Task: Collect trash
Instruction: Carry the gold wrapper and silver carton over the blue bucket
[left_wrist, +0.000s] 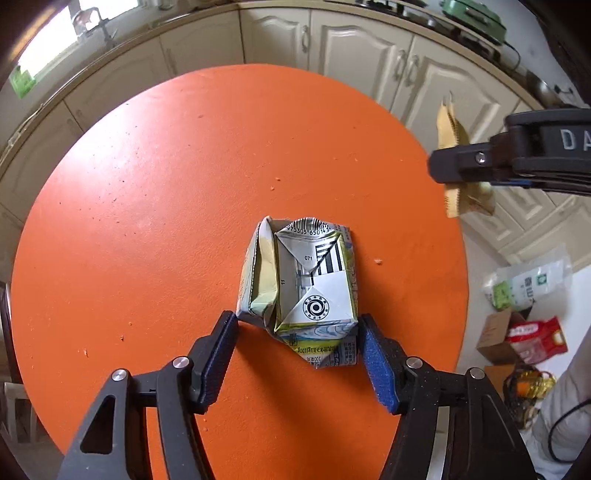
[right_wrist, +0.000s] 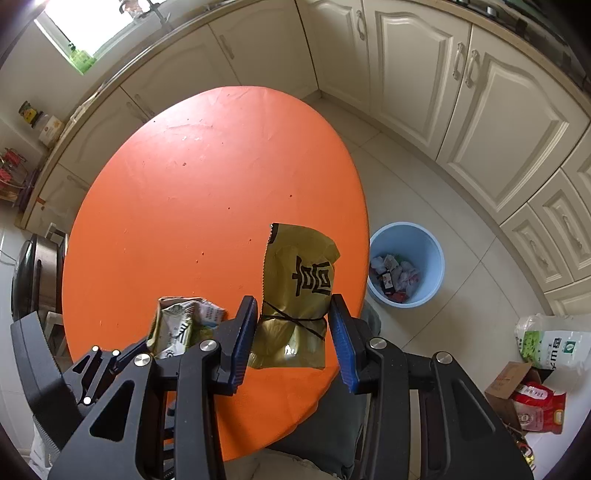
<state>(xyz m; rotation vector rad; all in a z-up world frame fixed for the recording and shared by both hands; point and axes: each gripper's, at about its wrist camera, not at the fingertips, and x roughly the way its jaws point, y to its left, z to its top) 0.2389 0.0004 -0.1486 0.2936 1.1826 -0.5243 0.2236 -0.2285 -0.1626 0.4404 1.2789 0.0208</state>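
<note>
A flattened drink carton (left_wrist: 299, 280) lies on the round orange table (left_wrist: 147, 206). My left gripper (left_wrist: 297, 354) is open, its blue pads on either side of the carton's near end, close to it. My right gripper (right_wrist: 291, 339) is shut on a yellow-green snack wrapper (right_wrist: 295, 291) with black characters and holds it above the table's right edge. In the left wrist view the right gripper (left_wrist: 439, 166) hangs at the upper right with the wrapper (left_wrist: 452, 129). The carton also shows in the right wrist view (right_wrist: 177, 325), with the left gripper (right_wrist: 92, 365) beside it.
A light blue bin (right_wrist: 428, 258) with trash in it stands on the tiled floor right of the table (right_wrist: 184, 184). Cream cabinets (right_wrist: 461, 110) run behind. A cardboard box (right_wrist: 509, 384) and bags (right_wrist: 550, 347) lie on the floor at the right. Crumbs dot the table.
</note>
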